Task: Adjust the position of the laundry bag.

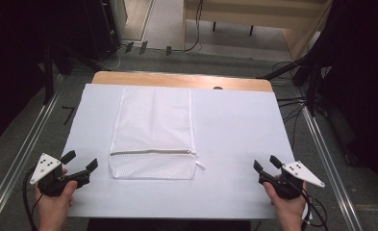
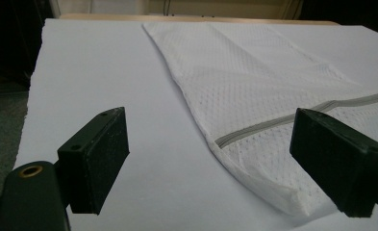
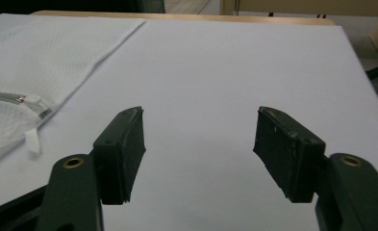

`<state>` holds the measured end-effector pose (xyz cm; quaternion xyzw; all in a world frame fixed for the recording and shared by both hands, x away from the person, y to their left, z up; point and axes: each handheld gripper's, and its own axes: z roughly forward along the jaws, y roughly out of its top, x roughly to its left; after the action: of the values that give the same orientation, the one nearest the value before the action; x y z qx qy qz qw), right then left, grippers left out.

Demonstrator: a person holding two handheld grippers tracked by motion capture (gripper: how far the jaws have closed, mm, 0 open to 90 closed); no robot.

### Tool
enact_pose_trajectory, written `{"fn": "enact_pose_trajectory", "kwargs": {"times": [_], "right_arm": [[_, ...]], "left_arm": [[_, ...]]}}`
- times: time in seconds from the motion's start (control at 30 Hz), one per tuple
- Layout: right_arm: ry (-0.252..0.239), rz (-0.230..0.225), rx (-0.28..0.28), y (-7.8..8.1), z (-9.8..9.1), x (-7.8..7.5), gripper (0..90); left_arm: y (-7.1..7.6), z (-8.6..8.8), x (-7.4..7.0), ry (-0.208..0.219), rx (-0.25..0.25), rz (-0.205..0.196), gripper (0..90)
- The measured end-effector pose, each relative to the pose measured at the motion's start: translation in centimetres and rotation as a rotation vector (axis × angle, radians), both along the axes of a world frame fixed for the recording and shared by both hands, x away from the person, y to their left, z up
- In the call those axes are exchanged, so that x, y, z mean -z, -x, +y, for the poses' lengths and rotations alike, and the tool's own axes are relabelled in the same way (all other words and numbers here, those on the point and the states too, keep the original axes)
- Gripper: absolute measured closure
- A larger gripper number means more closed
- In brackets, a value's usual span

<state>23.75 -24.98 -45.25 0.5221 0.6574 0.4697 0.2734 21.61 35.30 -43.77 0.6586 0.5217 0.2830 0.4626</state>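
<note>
A white mesh laundry bag (image 1: pixel 153 132) lies flat on the white sheet, left of the middle, with a grey zipper (image 1: pixel 153 152) running across near its front end and the pull tab (image 1: pixel 199 165) at its right. My left gripper (image 1: pixel 83 161) rests open at the front left, just left of the bag's near corner (image 2: pixel 292 197), nothing between its jaws. Over at the front right, my right gripper (image 1: pixel 266 163) stands open above bare sheet, well apart from the bag (image 3: pixel 28 67). The zipper pull (image 3: pixel 32 103) lies at the left of the right gripper view.
The white sheet (image 1: pixel 239 125) covers a wooden table whose far edge (image 1: pixel 182 79) shows as a strip. Metal rails (image 1: pixel 321 149) run along both sides on the floor, with cables (image 1: pixel 292 103) at the right and dark stands around.
</note>
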Motion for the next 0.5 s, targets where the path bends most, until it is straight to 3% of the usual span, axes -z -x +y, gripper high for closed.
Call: {"fn": "enact_pose_trajectory", "kwargs": {"times": [0.07, 0.13, 0.27, 0.5], "right_arm": [[-0.011, 0.007, -0.028, -0.6, 1.5, -0.3, 39.4], [0.009, 0.025, -0.034, -1.7, 3.6, -0.7, 43.7], [0.060, 0.068, -0.069, -4.2, 8.4, -1.4, 52.7], [0.057, 0.161, -0.151, -8.2, 15.1, -0.1, 61.0]], "left_arm": [[-0.2, 0.1, 0.0, 0.016, -0.006, 0.006, 13.4], [-0.2, 0.1, -0.1, 0.036, -0.014, 0.001, 13.6], [-0.2, 0.0, 0.1, 0.017, -0.007, 0.011, 13.7], [0.1, 0.1, 0.2, 0.021, -0.014, 0.014, 13.7]]}}
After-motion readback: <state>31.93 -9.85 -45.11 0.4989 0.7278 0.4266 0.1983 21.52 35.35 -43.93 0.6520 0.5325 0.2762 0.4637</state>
